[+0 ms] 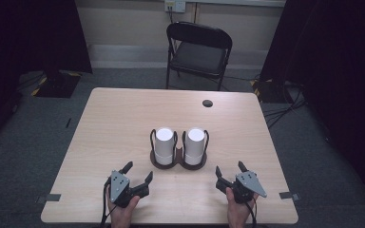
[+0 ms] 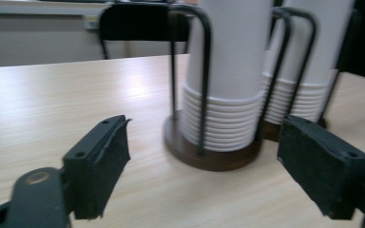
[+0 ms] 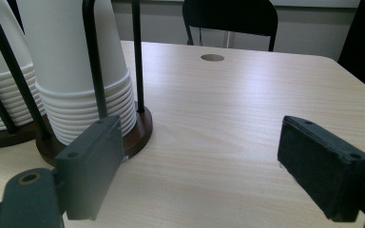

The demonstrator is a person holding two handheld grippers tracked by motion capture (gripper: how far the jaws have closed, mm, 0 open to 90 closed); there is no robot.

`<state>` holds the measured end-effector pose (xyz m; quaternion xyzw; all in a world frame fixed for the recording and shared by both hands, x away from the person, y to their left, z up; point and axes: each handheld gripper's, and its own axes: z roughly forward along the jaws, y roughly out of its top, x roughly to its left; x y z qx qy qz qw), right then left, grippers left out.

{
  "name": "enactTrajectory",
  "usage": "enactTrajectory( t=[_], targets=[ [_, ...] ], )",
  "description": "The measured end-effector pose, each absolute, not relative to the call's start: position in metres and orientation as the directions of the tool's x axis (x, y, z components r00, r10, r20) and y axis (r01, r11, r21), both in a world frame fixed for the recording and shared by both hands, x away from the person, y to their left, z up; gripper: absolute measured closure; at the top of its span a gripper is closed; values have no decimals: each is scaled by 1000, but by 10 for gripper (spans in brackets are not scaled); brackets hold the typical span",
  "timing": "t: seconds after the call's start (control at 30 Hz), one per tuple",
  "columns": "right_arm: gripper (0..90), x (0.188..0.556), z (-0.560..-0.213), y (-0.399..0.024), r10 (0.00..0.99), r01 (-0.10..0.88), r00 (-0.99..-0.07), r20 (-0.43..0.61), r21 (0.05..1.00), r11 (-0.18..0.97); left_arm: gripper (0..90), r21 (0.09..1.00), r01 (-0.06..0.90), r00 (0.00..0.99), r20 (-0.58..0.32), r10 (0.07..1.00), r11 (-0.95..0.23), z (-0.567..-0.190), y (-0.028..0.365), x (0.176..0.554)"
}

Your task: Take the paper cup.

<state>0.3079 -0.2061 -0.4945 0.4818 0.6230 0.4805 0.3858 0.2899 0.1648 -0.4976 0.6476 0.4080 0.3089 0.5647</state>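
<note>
Both grippers, left gripper (image 1: pixel 137 172) and right gripper (image 1: pixel 230 168), empty with jaws spread, staged just short of cup holder (image 1: pixel 178 163), ready for its stacks.

Matt paper cups (image 1: pixel 164 142) (wooden base (image 1: pixel 178 163))

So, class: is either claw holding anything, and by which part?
Nothing is held. The left claw and right claw are open, short of the white paper cup stacks.
</note>
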Motion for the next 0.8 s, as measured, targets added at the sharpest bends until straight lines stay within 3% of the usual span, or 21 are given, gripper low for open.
enactTrajectory(
  t=[0.3,0.7,0.8],
  targets=[
    [150,309,-494,-205,966,242,-258,-22,966,86,212,964,265,520,-114,847,-33,-490,165,308],
    [151,308,-494,-206,968,240,-251,-8,968,70,237,970,227,621,-73,780,-89,-469,147,307],
    [151,309,-494,-206,966,241,-258,-8,968,72,198,973,218,639,-78,765,-82,-464,141,307]
  ],
)
